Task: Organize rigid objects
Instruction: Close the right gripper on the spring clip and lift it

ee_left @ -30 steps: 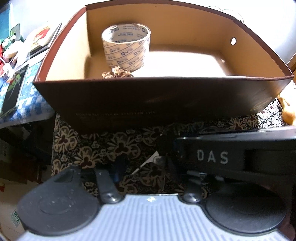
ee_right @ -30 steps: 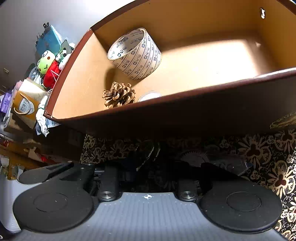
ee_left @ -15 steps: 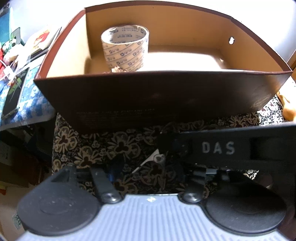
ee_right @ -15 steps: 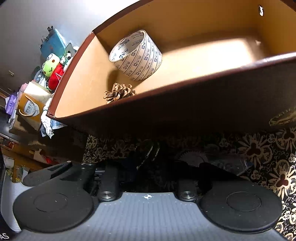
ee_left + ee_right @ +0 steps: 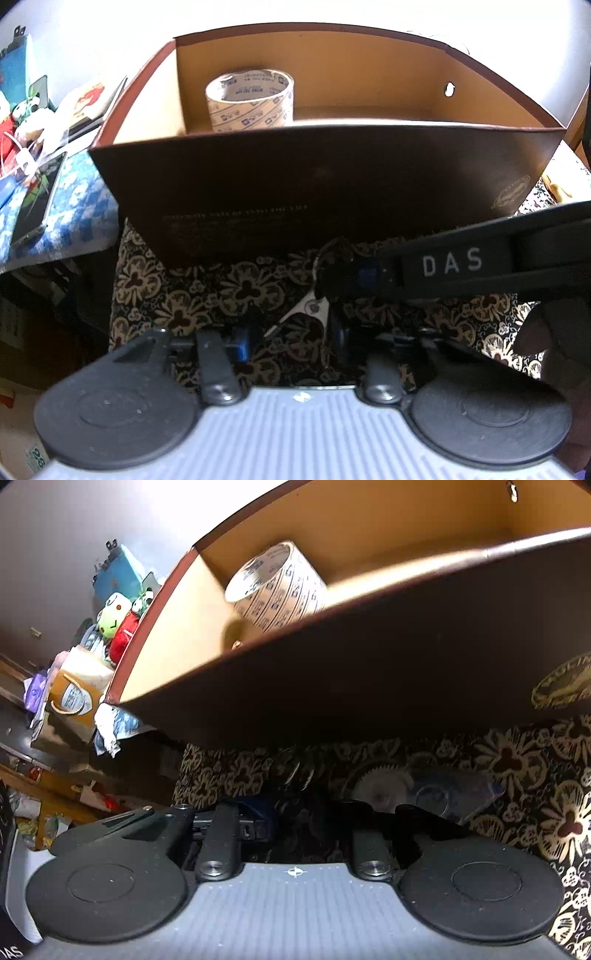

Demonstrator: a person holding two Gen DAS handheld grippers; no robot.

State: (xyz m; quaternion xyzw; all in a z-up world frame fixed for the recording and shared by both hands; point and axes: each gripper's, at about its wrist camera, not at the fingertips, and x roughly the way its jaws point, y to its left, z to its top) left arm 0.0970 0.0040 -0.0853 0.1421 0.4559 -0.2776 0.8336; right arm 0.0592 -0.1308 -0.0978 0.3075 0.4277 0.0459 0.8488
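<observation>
A brown box (image 5: pixel 295 184) with a tan inside holds a printed tape roll (image 5: pixel 251 99), also seen in the right wrist view as tape roll (image 5: pixel 277 587). Only a sliver of a pine cone (image 5: pixel 236 644) shows over the box wall (image 5: pixel 369 672). On the floral cloth in front lies a clear plastic dispenser with a white gear (image 5: pixel 424 794). My left gripper (image 5: pixel 291 339) hangs over the cloth, jaws closing around a white triangular piece (image 5: pixel 312 308) without touching it. My right gripper (image 5: pixel 334 277) reaches in from the right, jaws closing and nearly together. What its tips (image 5: pixel 306 812) hold is hidden in shadow.
The floral cloth (image 5: pixel 207 295) covers the surface before the box. A blue checked cloth with a flat screen (image 5: pixel 33 206) lies to the left. Plush toys (image 5: pixel 114 616) and a paper bag (image 5: pixel 74 698) crowd the far left. A person's finger (image 5: pixel 554 332) shows at the right.
Both views have sunk toward the cloth, so the box's near wall now hides the pine cone and the roll's foot. The right gripper's tip sits slightly higher and more tilted in the left view.
</observation>
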